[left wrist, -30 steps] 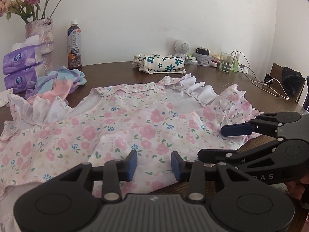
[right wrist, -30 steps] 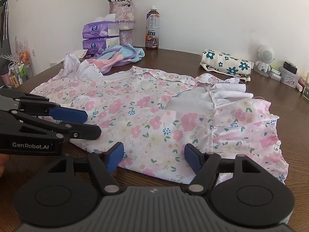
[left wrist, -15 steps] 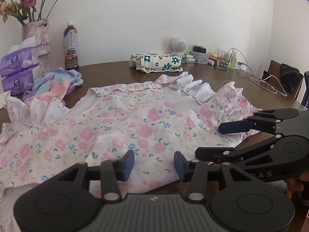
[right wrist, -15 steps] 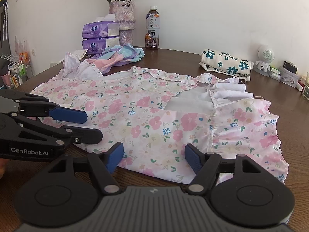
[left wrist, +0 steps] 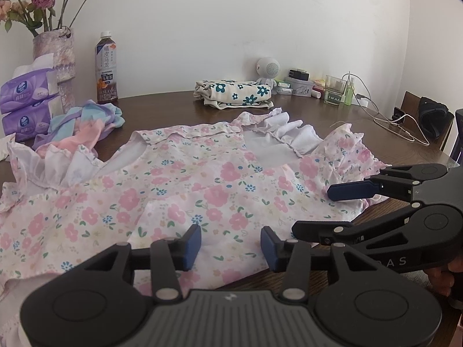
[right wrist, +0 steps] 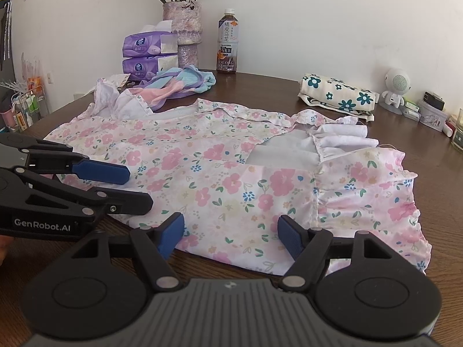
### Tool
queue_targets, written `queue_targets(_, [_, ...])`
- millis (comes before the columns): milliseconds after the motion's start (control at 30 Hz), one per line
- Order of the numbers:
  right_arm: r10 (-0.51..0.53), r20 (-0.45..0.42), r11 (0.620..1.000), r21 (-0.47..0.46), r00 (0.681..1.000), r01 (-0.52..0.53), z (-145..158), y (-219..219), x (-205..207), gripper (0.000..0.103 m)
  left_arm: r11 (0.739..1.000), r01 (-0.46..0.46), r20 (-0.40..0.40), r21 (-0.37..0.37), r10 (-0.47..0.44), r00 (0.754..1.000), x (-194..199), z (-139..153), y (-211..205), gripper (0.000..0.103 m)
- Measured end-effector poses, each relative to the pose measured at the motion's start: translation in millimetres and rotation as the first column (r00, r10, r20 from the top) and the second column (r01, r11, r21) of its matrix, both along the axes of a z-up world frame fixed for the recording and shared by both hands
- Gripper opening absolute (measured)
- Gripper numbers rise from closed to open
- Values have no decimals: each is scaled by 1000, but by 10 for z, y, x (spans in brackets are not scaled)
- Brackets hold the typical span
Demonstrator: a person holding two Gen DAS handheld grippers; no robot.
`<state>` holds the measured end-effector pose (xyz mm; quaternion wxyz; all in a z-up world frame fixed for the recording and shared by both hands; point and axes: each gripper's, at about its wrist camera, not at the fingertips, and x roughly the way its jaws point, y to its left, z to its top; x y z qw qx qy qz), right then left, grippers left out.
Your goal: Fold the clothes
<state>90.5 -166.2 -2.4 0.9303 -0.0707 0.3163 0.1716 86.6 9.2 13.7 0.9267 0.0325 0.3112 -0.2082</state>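
The left gripper [left wrist: 231,244] has its jaws apart with nothing between them, low over the near hem of the flowered dress [left wrist: 202,190]; the right gripper [right wrist: 231,232] is likewise spread wide and empty at the same hem, just beside it. Over the last second little has changed: the left gripper has drawn back and risen slightly, so more of the dress and the table [left wrist: 162,110] shows, while the right has hardly stirred. Neither has taken hold of cloth, so the dress lies spread flat across the table, ruffled sleeves out to both sides, with no fold visible in it. Beyond it a folded cream garment with teal flowers [right wrist: 337,95] rests near the wall, and a crumpled pastel garment [right wrist: 185,84] lies by the tissue packs [right wrist: 149,55]. As for containers, the vase [right wrist: 182,29] holds dried roses, and the tea bottle [right wrist: 228,46] stands capped, about half full.
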Motion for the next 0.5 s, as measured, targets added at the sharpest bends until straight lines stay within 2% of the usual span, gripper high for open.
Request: queue_targets(500, [-5,-1,1000,-1,1000,5,-2,-5,5,75,998,-33,-14,-47,33,999,-41,6,165,44])
